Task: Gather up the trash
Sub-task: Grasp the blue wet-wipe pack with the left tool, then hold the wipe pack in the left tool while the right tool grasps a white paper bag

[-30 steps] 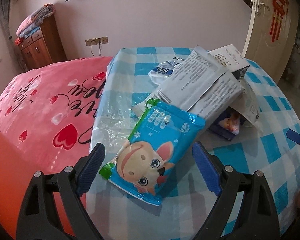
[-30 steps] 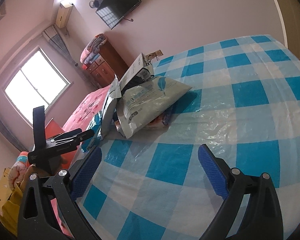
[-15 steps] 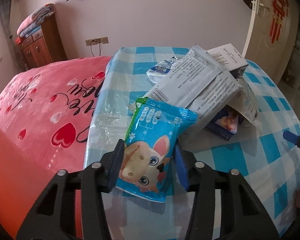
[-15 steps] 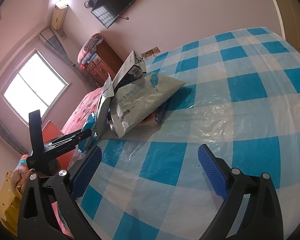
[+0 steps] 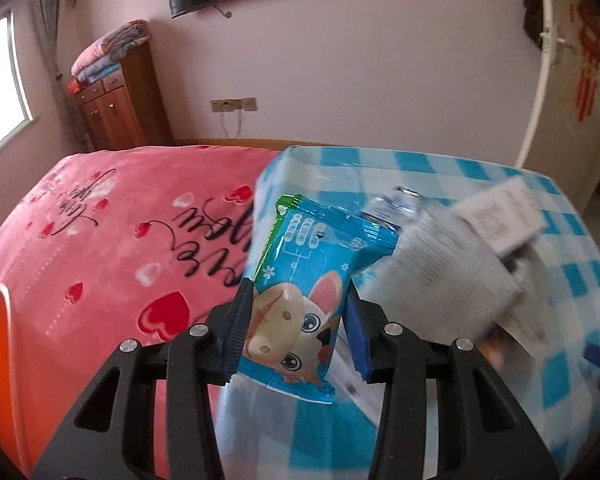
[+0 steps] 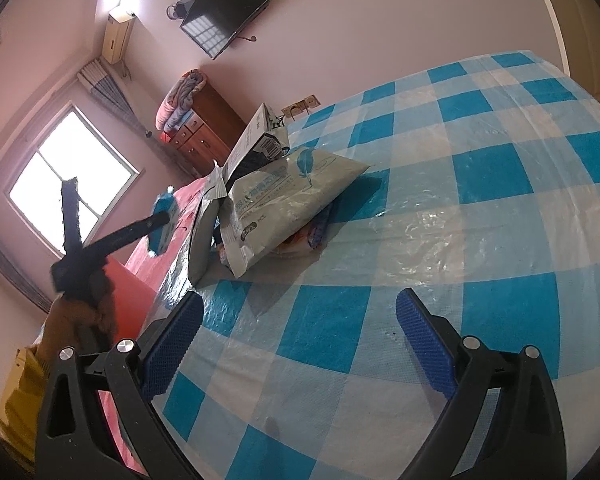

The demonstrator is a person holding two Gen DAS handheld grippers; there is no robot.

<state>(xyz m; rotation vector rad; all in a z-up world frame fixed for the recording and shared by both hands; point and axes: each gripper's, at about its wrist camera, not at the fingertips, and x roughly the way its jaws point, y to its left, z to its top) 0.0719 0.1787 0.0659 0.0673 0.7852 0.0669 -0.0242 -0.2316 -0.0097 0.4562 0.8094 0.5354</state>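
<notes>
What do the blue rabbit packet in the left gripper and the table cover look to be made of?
Blue rabbit packet: probably thin glossy plastic film, with crimped end seals and printed artwork, buckling between the pads. Checked table cover: likely a clear plastic sheet over blue-and-white cloth, judging by wrinkled shiny glare.

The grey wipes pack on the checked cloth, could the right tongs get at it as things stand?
Probably yes. The right tongs stand open and empty, and only bare checked cloth lies between them and the grey wipes pack. The left tongs, shut on a blue packet, are off to the side.
</notes>
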